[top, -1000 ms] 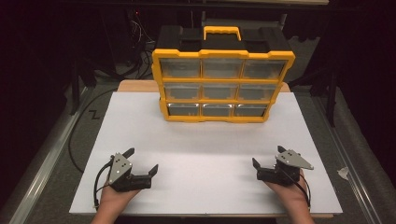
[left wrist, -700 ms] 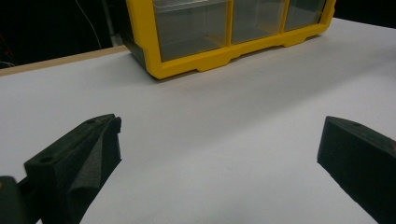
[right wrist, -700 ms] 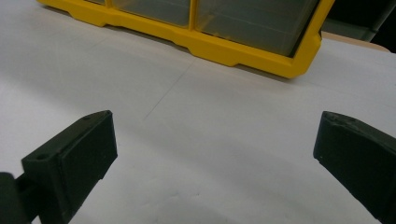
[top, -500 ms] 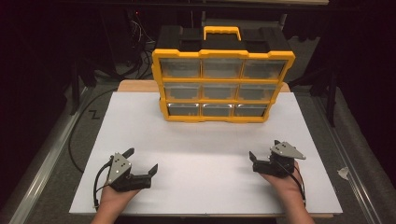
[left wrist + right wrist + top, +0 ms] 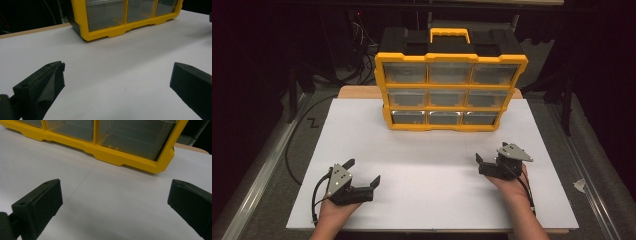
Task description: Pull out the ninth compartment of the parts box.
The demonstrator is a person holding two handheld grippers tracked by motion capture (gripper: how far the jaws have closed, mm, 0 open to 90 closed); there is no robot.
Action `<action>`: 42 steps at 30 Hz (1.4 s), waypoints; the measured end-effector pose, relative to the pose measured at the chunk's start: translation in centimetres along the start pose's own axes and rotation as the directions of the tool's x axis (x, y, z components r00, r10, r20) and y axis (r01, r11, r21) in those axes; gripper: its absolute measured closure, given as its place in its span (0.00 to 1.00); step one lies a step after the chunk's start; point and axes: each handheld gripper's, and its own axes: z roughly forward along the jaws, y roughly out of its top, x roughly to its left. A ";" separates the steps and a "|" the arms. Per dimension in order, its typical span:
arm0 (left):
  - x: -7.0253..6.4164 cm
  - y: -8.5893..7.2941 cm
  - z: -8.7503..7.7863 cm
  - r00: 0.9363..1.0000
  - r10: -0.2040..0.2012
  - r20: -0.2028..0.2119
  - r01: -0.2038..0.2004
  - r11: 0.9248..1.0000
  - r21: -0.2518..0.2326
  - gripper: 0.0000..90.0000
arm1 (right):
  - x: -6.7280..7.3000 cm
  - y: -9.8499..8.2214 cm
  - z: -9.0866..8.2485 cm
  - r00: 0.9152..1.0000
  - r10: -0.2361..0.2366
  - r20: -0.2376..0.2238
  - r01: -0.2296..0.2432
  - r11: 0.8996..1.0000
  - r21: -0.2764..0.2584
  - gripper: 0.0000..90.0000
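Both claws, left point(image 5: 362, 172) and right point(image 5: 488, 161), gape wide, gripping nothing (yellow drawer organizer point(image 5: 451, 92) well beyond).

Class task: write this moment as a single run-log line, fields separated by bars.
left gripper: open, empty, on white board | right gripper: open, empty | drawer organizer: upright, drawers closed, untouched

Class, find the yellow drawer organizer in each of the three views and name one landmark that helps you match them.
High view: the yellow drawer organizer stands upright at the table's far centre.
Left gripper view: its bottom corner lies top centre to right.
Right gripper view: its bottom edge crosses the top.
Shared landmark: the yellow base rim on the white tabletop.
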 end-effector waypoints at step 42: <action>0.2 0.0 -0.5 1.000 -0.006 -0.009 0.006 1.000 -0.021 0.00 | 0.3 -0.8 -0.8 0.965 -0.255 0.061 0.249 0.965 0.088 0.01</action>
